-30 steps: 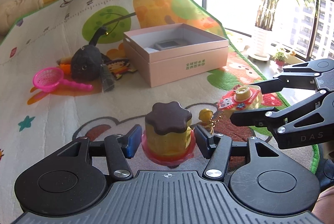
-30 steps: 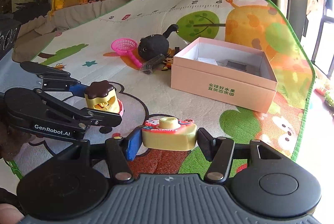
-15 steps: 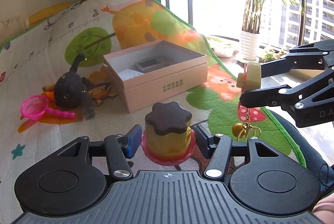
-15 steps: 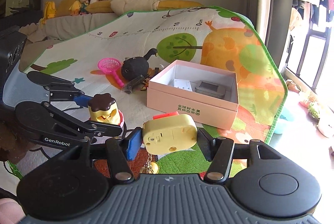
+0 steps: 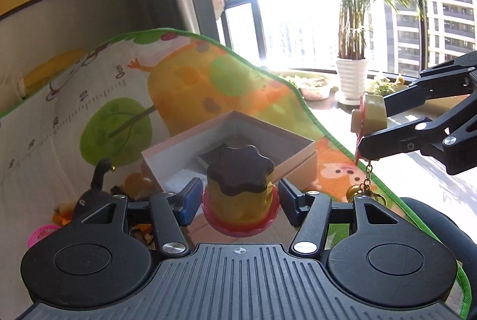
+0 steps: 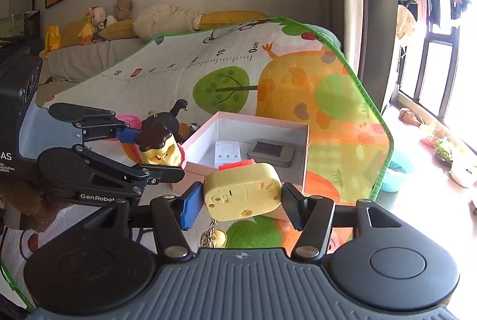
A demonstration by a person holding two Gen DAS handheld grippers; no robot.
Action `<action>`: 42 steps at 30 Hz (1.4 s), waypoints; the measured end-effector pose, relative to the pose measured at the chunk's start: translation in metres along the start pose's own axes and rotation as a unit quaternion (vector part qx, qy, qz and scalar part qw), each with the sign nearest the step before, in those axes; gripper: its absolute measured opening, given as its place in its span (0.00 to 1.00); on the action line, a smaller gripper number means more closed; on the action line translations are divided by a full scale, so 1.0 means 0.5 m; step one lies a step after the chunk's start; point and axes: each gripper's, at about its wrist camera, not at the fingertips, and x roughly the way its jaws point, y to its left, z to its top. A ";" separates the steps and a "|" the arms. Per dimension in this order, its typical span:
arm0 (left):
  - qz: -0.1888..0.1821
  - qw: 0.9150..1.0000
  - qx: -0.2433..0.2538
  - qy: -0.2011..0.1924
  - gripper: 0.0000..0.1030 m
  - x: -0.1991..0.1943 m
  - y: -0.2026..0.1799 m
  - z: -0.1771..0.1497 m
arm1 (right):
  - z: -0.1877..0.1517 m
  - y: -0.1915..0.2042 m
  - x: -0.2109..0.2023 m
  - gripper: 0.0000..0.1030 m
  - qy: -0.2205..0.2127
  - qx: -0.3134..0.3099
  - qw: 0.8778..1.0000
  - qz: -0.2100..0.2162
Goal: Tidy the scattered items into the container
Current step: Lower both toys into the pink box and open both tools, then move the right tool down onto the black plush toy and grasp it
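1. Clamped between the pads of the left gripper (image 5: 241,197): a pudding-shaped toy (image 5: 240,188), yellow body, dark scalloped top, red base, held upright and clear of the mat.
2. Pinched in the right gripper (image 6: 241,202): a yellow toy camera keychain (image 6: 243,191), back face toward the lens, chain and small bell (image 6: 219,239) dangling beneath.
3. Carried side by side, both loads raised above the cartoon play mat (image 6: 184,75) and aimed at the open pink box (image 6: 293,130) just ahead.
4. Already inside the box: a white card (image 6: 227,153) and a grey tin (image 6: 270,152), with bare floor around them.
5. Left on the mat beyond the left gripper: a black plush toy (image 5: 95,185) and a pink strainer (image 5: 41,233), not yet collected.
6. Step in hand, by the look of it: transport to the container, with release to come.
7. Called for next: a short advance over the near wall, a dip inside the rim, then opening, with the trailing chain kept from snagging on the edge.
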 end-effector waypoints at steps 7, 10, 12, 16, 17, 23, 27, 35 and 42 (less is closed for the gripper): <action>0.016 1.000 -0.004 -0.014 0.60 0.112 0.043 0.063 | 0.139 -0.071 0.129 0.56 -0.033 0.054 0.998 0.017; -0.009 0.999 -0.036 0.003 0.77 0.144 0.066 0.060 | 0.159 -0.100 0.184 0.71 -0.021 0.102 0.994 0.016; -0.013 0.999 -0.041 -0.002 0.93 0.121 0.078 0.039 | 0.152 -0.103 0.190 0.72 -0.019 0.106 0.994 0.001; 0.018 0.999 -0.038 0.009 0.95 0.049 0.101 -0.031 | 0.118 -0.098 0.185 0.77 -0.009 0.091 0.995 -0.029; 0.028 0.998 -0.046 0.020 0.96 0.036 0.114 -0.053 | 0.110 -0.095 0.187 0.77 0.000 0.090 0.995 -0.032; 0.117 0.980 -0.133 0.090 0.99 -0.025 0.204 -0.184 | 0.070 -0.008 0.201 0.79 0.041 0.028 0.998 -0.029; 0.171 0.962 -0.192 0.091 1.00 -0.055 0.255 -0.237 | 0.080 0.087 0.219 0.81 0.047 -0.022 0.999 0.014; 0.154 0.944 -0.287 0.060 1.00 -0.069 0.303 -0.279 | 0.150 0.233 0.353 0.92 0.093 -0.047 0.990 0.090; 0.167 0.942 -0.286 0.064 1.00 -0.063 0.297 -0.281 | 0.162 0.296 0.553 0.92 0.137 -0.015 0.986 0.090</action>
